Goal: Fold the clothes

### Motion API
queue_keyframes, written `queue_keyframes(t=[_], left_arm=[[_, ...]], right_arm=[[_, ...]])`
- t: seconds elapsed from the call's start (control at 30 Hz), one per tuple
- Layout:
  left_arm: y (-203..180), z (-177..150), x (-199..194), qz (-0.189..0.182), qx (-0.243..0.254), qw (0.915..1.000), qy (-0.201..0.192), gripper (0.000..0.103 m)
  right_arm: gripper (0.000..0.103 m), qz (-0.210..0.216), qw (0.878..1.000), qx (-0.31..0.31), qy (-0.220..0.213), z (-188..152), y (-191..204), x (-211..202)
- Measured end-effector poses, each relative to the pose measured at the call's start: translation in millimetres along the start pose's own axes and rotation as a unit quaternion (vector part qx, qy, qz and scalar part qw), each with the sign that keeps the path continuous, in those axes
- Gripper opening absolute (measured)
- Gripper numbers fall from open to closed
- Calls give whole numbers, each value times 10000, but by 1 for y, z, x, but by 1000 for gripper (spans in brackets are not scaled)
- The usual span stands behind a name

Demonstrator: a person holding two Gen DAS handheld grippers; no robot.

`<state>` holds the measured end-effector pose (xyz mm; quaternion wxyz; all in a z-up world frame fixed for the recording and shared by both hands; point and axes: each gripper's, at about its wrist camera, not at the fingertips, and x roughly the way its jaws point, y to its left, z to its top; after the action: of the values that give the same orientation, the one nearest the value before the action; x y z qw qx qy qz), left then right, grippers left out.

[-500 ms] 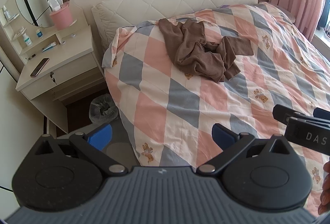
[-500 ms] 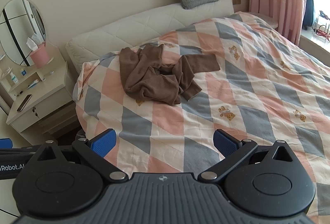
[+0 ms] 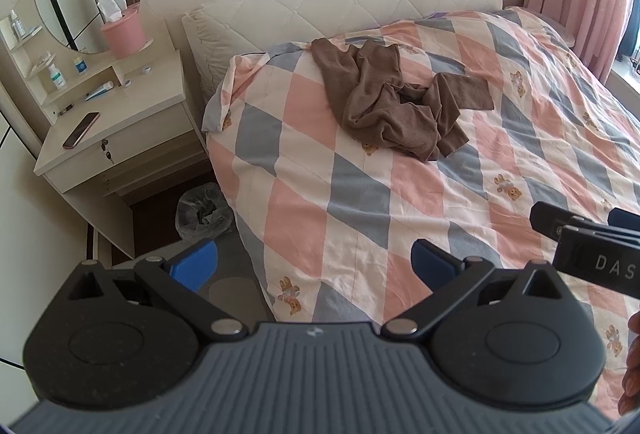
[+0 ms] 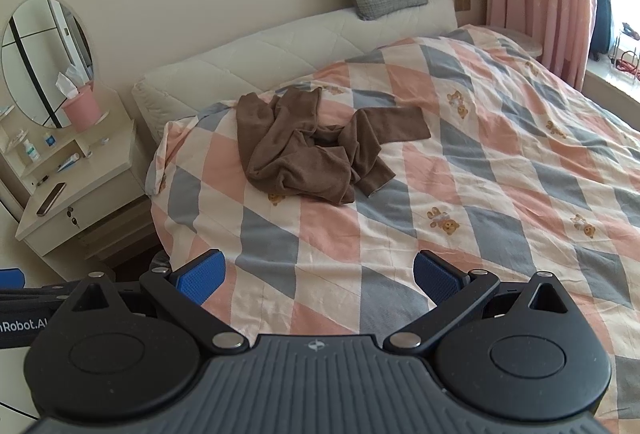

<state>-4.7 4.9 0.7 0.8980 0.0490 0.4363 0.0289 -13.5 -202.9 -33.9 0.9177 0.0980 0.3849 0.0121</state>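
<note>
Two hand-held grippers hang over the near edge of the bed (image 4: 520,162): the left hand-held gripper (image 3: 314,262) and right hand-held gripper (image 4: 318,276) both gape wide, holding nothing. The brown garment (image 4: 308,150) lies crumpled near the headboard (image 4: 280,46), well apart from both. Against half a second ago, nothing has visibly shifted.

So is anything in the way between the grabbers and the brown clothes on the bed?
No, nothing visible. Only bare checked quilt lies between the open left gripper and right gripper and the crumpled brown garment. Neither touches it.
</note>
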Motion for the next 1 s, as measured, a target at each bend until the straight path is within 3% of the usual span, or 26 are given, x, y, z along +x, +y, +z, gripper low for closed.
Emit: queue_keyframes(t=[0.8, 1.0], left_arm=[[9, -6, 4, 63, 30, 9999, 147, 102], [18, -2, 14, -116, -56, 9995, 276, 102]], right_arm=[[103, 118, 9999, 11, 54, 2, 2, 7], [103, 124, 9999, -51, 88, 4, 9, 13]])
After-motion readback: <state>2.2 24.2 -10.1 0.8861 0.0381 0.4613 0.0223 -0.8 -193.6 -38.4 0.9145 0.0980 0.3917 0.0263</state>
